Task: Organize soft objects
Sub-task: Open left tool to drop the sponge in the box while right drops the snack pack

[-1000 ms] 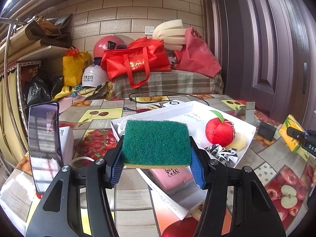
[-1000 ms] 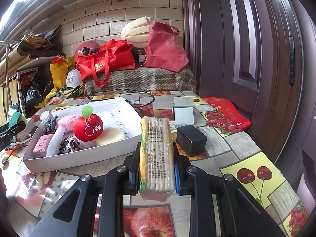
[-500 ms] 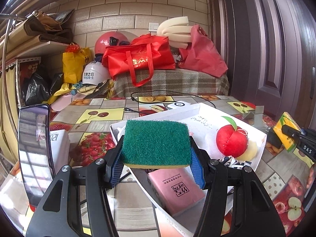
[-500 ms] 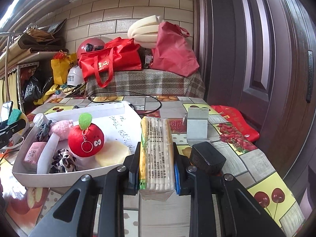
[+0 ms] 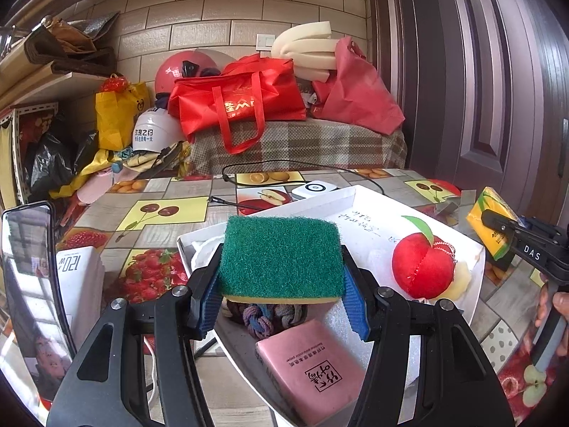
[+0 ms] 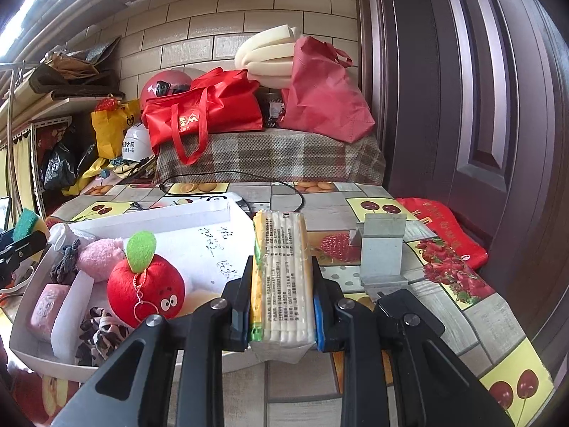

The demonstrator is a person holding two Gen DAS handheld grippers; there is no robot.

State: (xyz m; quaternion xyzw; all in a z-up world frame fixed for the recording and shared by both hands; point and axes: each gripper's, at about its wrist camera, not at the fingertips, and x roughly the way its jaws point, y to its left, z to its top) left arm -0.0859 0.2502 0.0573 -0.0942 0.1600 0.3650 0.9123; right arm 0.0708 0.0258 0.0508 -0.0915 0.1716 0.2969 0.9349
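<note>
Left gripper [image 5: 282, 306] clamped on green sponge [image 5: 281, 254] above white tray [image 5: 355, 199], right gripper [image 6: 281, 315] clamped on tissue pack [image 6: 282, 274] beside tray

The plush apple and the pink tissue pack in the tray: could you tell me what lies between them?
In the right wrist view, a white foam block lies between the pink tissue pack and the plush apple, inside the white tray.

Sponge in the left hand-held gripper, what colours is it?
Sponge: green on top, yellow underneath; clearest in the left wrist view.
</note>
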